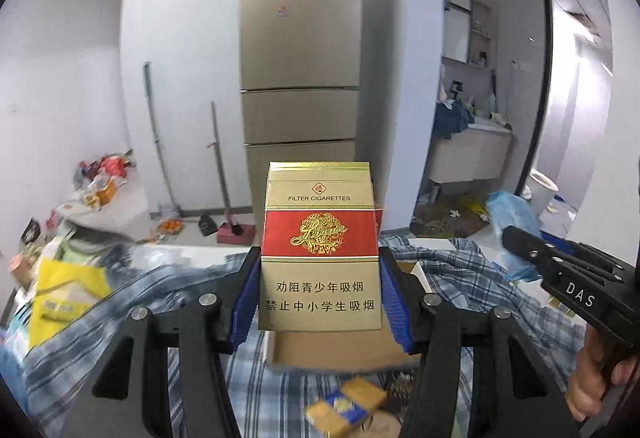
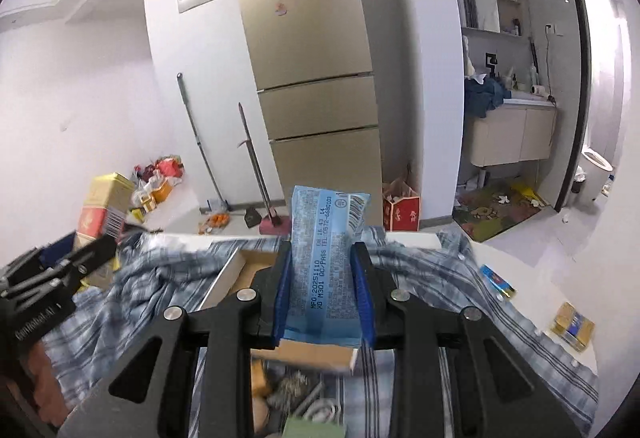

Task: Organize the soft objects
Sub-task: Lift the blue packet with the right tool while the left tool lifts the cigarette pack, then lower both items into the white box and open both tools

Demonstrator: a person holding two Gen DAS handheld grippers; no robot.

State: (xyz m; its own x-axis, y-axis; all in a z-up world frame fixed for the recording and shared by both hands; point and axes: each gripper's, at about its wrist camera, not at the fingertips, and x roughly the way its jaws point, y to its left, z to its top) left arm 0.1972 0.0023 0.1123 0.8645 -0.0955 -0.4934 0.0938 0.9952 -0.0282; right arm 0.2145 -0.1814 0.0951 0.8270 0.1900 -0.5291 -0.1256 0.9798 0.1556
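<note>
My left gripper is shut on a gold and red cigarette pack, held upright above an open cardboard box. My right gripper is shut on a light blue snack packet, held upright above the same box. The box lies on a blue checked cloth that covers the table. The right gripper also shows at the right edge of the left wrist view. The left gripper with its pack shows at the left edge of the right wrist view.
Small gold and blue packets lie on the cloth near me, and more lie at the table's right edge. A yellow bag sits at the left. A gold fridge, brooms and floor clutter stand behind.
</note>
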